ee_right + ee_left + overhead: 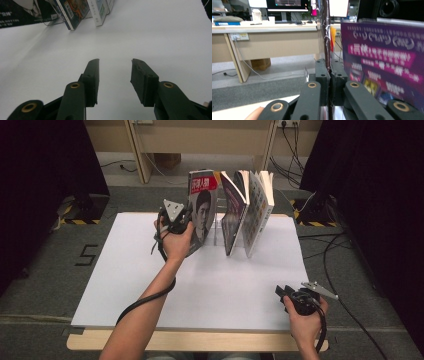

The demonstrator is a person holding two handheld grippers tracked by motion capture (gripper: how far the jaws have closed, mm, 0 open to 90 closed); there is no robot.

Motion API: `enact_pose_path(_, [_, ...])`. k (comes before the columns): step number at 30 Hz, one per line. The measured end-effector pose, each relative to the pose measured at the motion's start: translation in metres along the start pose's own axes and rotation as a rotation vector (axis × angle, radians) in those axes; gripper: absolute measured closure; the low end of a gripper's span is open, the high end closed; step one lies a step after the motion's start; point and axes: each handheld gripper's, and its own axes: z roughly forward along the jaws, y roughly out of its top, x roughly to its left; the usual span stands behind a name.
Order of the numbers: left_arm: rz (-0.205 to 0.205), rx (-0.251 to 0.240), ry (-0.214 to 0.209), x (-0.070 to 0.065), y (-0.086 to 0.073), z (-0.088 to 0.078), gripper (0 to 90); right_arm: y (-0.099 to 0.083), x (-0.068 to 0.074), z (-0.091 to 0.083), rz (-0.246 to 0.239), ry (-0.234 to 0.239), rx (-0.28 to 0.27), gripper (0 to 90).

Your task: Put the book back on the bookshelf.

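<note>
A magazine with a portrait cover and red title [202, 210] stands upright at the back of the white board [150, 280]. My left gripper [188, 218] is shut on its near edge. In the left gripper view the thin edge of the magazine [326, 37] runs up between the pressed pads, at the left gripper [327, 66], with a purple cover [382, 62] just to the right. My right gripper [281, 291] rests at the board's front right, open with nothing between its jaws. The right gripper [115, 62] points over bare white surface towards the books.
A purple-covered magazine [232, 215] and a white book [257, 210] stand fanned to the right of the held magazine, by a clear stand [218, 227]. Their lower corners [72, 12] show ahead of the right gripper. Cables and dark curtains flank the table.
</note>
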Motion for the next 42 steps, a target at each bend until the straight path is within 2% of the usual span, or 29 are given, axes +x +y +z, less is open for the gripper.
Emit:
enact_pose_path(3, [0.021,0.021,-0.016,-0.002,-0.017,-0.006,85.0,0.0,0.0,0.001,0.003,-0.001,0.003,59.2])
enact_pose_path(8, [0.01,0.031,-0.034,-0.005,-0.031,-0.016,83.3,-0.001,0.0,0.0,0.009,0.0,0.007,59.0])
enact_pose_path(13, [-0.019,0.043,-0.067,-0.006,-0.033,-0.018,82.8,-0.001,-0.001,0.001,0.012,0.0,0.013,58.8])
enact_pose_path(14, [-0.037,0.05,-0.077,-0.005,-0.031,-0.016,82.3,-0.001,-0.001,0.001,0.017,0.004,0.016,58.7])
enact_pose_path(16, [-0.04,0.06,-0.084,-0.005,-0.027,-0.012,80.2,-0.002,-0.001,0.002,0.017,0.007,0.019,58.6])
enact_pose_path(20, [-0.119,0.096,-0.105,0.0,-0.02,0.002,72.1,-0.002,-0.002,0.002,0.034,0.009,0.028,58.2])
enact_pose_path(23, [-0.163,0.116,-0.086,0.005,-0.016,0.01,67.9,-0.002,-0.004,0.004,0.03,0.015,0.036,57.8])
enact_pose_path(25, [-0.171,0.123,-0.072,0.006,-0.013,0.014,67.6,-0.003,-0.005,0.004,0.038,0.016,0.043,57.6])
enact_pose_path(29, [-0.224,0.143,-0.072,0.009,-0.007,0.022,72.3,-0.003,-0.006,0.004,0.05,0.018,0.051,57.5])
enact_pose_path(34, [-0.282,0.201,-0.053,0.014,-0.004,0.03,82.8,-0.003,-0.007,0.006,0.063,0.022,0.073,57.3])
enact_pose_path(36, [-0.305,0.206,-0.071,0.015,-0.001,0.031,85.5,-0.004,-0.008,0.007,0.051,0.025,0.081,57.3])
enact_pose_path(40, [-0.263,0.16,-0.093,0.009,0.008,0.03,86.1,-0.004,-0.007,0.007,0.053,0.026,0.082,57.3])
enact_pose_path(42, [-0.192,0.114,-0.105,0.003,0.017,0.028,86.2,-0.004,-0.007,0.006,0.05,0.023,0.081,57.4])
